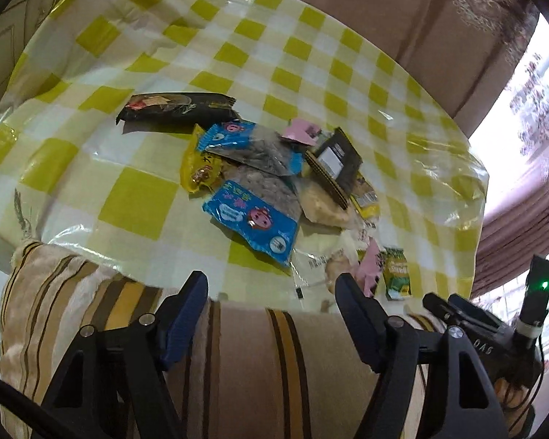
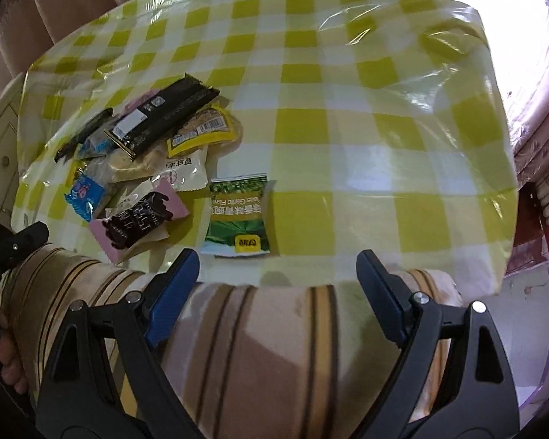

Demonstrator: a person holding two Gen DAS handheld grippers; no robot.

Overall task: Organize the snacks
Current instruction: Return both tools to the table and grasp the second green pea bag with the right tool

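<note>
A loose pile of snack packets lies on the yellow-checked tablecloth [image 1: 128, 197]. In the left wrist view I see a long black packet [image 1: 175, 108], two blue packets [image 1: 252, 223], a yellow one [image 1: 199, 172], a black bar [image 1: 336, 161] and a small green packet [image 1: 397, 272]. My left gripper [image 1: 271, 280] hangs open over the table's near edge, just short of a clear packet [image 1: 311, 259]. In the right wrist view the green packet [image 2: 238, 216] lies apart from the pile, beside a pink-and-black packet [image 2: 142, 216] and a white one [image 2: 185, 170]. My right gripper [image 2: 278, 256] is open and holds nothing, close below the green packet.
A striped beige cushion [image 2: 274, 329] lies below both grippers against the table's near edge. The right half of the checked cloth [image 2: 384, 128] holds no packets. Curtains [image 1: 384, 7] hang behind the table, with a bright window [image 1: 530, 84] to the right. A hand [image 2: 7, 358] shows at lower left.
</note>
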